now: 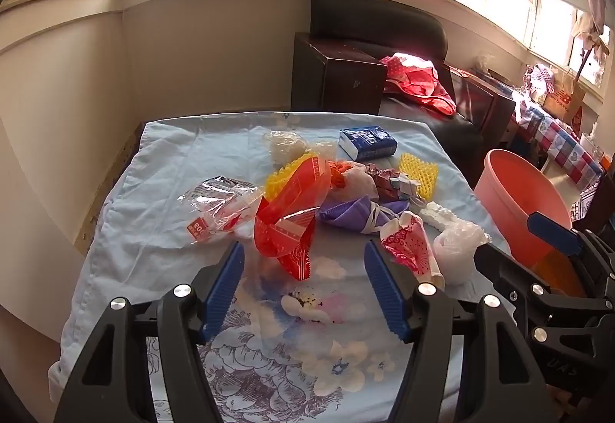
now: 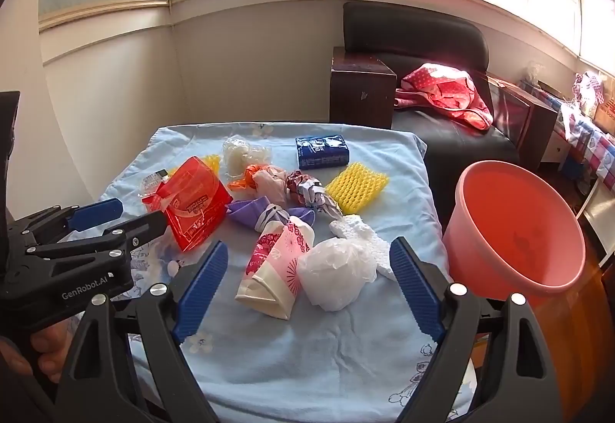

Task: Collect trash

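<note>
Trash lies in a heap on a light blue cloth-covered table (image 1: 161, 161) (image 2: 292, 357). A red plastic bag (image 1: 288, 219) (image 2: 192, 207) sits just ahead of my left gripper (image 1: 303, 269), which is open and empty. A white crumpled bag (image 2: 338, 273) (image 1: 457, 246) and a pink-and-white paper bag (image 2: 275, 269) (image 1: 409, 248) lie between the fingers of my right gripper (image 2: 309, 269), open and empty. Also in the heap are a purple wrapper (image 1: 346, 211), a yellow foam net (image 2: 355, 186), a white foam piece (image 2: 369, 234) and a blue tissue pack (image 2: 323, 152). A pink bucket (image 2: 519, 227) (image 1: 515, 192) stands right of the table.
A clear wrapper with red print (image 1: 219, 207) lies left of the red bag. A dark armchair (image 2: 415, 38) with red cloth (image 2: 446, 92) stands behind the table. The left gripper's body (image 2: 69, 257) is at the left in the right wrist view. A checked-cloth table (image 1: 557, 138) is far right.
</note>
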The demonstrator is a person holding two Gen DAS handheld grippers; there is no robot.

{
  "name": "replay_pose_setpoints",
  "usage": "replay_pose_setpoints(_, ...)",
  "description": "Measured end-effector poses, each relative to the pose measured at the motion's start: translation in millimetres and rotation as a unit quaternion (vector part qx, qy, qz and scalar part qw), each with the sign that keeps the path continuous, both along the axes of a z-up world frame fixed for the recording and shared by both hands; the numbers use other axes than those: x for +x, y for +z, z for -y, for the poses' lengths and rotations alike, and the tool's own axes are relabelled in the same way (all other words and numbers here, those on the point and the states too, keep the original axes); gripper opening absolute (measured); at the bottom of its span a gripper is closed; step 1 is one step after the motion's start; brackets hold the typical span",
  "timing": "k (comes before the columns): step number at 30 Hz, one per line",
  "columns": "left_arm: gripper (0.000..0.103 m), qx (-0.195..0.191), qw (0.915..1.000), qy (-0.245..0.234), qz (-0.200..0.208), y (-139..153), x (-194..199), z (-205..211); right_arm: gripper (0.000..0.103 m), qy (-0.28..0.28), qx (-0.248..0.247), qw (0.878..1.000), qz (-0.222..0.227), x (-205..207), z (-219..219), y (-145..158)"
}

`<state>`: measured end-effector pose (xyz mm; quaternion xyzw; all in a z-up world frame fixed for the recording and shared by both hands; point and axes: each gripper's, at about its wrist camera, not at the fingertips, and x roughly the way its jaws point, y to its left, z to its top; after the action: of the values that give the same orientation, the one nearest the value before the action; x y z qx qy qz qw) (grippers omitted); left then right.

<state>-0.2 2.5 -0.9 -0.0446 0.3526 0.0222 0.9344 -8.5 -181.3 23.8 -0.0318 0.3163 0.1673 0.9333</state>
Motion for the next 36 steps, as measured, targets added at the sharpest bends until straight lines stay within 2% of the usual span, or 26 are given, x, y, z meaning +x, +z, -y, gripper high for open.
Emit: replay_pose_setpoints(36,0.065,0.018,0.9997,0.013,-0.006,-2.8,5.4,2.6,0.087,0.008,0.026,1.0,-0.008,7.4,3.8,0.3)
